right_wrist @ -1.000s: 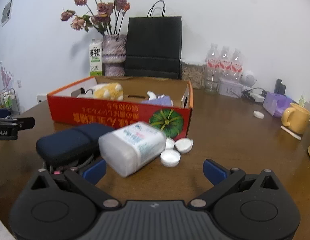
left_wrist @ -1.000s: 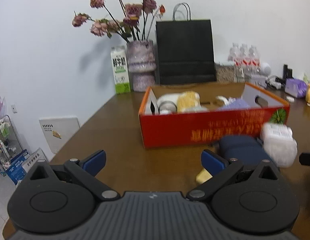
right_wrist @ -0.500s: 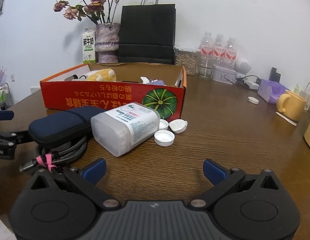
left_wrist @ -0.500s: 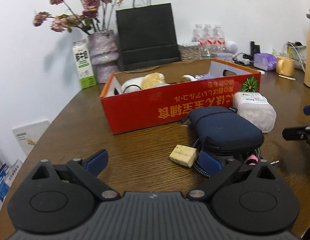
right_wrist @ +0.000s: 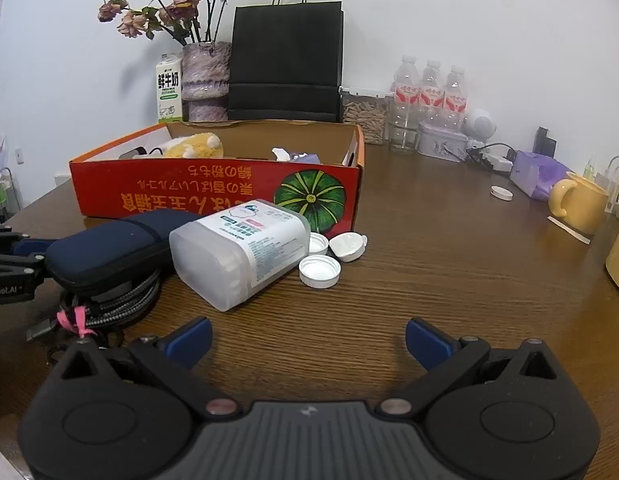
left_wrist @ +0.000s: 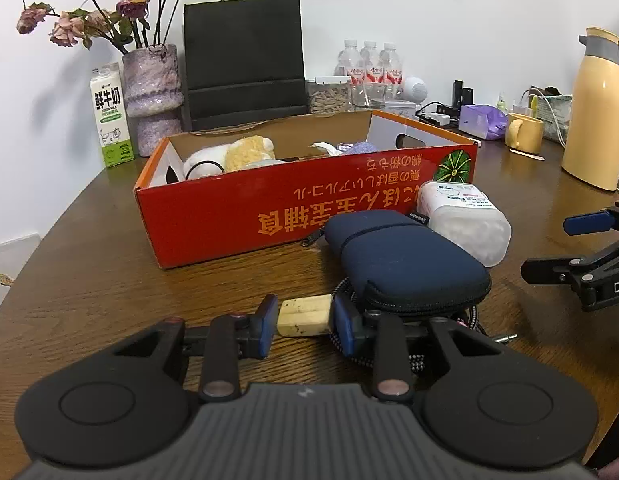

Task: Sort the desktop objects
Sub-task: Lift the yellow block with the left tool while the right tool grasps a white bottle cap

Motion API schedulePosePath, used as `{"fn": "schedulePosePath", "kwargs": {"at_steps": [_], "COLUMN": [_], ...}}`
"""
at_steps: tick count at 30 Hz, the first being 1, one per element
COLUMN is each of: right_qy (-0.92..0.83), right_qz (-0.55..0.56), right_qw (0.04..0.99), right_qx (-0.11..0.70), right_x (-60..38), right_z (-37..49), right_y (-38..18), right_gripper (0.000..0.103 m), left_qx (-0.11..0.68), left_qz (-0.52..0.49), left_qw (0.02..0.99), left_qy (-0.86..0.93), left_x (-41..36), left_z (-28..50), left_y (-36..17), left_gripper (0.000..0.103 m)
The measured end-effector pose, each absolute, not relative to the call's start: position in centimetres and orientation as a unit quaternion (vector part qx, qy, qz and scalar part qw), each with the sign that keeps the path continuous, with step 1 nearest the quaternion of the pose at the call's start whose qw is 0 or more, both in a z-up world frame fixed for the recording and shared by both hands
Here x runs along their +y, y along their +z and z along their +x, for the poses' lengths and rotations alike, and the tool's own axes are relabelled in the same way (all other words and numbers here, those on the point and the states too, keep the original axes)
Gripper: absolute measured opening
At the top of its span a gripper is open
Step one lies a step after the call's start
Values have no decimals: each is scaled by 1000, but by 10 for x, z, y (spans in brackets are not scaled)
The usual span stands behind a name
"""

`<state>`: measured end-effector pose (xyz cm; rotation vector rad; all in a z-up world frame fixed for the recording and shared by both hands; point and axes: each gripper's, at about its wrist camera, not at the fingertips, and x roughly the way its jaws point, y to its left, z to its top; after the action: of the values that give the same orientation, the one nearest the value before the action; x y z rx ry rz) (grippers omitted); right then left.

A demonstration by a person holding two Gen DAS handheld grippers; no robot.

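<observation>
My left gripper (left_wrist: pixel 305 318) is shut on a small cream eraser block (left_wrist: pixel 305 315) that rests on the wooden table. Right of it lie a navy zip case (left_wrist: pixel 405 264), a braided cable (left_wrist: pixel 341 320) and a white plastic jar on its side (left_wrist: pixel 463 222). A red cardboard box (left_wrist: pixel 301 212) with a plush toy stands behind. My right gripper (right_wrist: pixel 307 340) is open and empty above bare table, in front of the jar (right_wrist: pixel 237 252), the case (right_wrist: pixel 109 252), the coiled cable (right_wrist: pixel 117 308) and three white caps (right_wrist: pixel 319 272) by the box (right_wrist: pixel 213 192).
At the back stand a flower vase (left_wrist: pixel 151 96), a milk carton (left_wrist: pixel 111 116), a black paper bag (left_wrist: pixel 243 60) and water bottles (left_wrist: pixel 367 68). A yellow mug (right_wrist: pixel 579 202) and a yellow flask (left_wrist: pixel 595 112) stand at the right.
My left gripper moved forward and closed its jaws on the cream block. My right gripper stayed open and shifted only slightly.
</observation>
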<state>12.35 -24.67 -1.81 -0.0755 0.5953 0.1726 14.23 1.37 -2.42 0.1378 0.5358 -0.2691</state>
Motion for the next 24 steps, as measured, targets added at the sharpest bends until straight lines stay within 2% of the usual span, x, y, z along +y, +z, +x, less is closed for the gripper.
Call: {"fn": "schedulePosePath", "kwargs": {"at_steps": [24], "right_qy": [75], "right_qz": [-33], "right_qw": [957], "right_qx": [280], "right_x": [-259], "right_z": [146], "right_y": [-8], "right_gripper": [103], "left_qx": [242], "left_qz": [34], "left_qw": [968], "left_qy": [-52], "left_x": [29], "left_z": [153], "left_y": [-3], "left_gripper": [32]}}
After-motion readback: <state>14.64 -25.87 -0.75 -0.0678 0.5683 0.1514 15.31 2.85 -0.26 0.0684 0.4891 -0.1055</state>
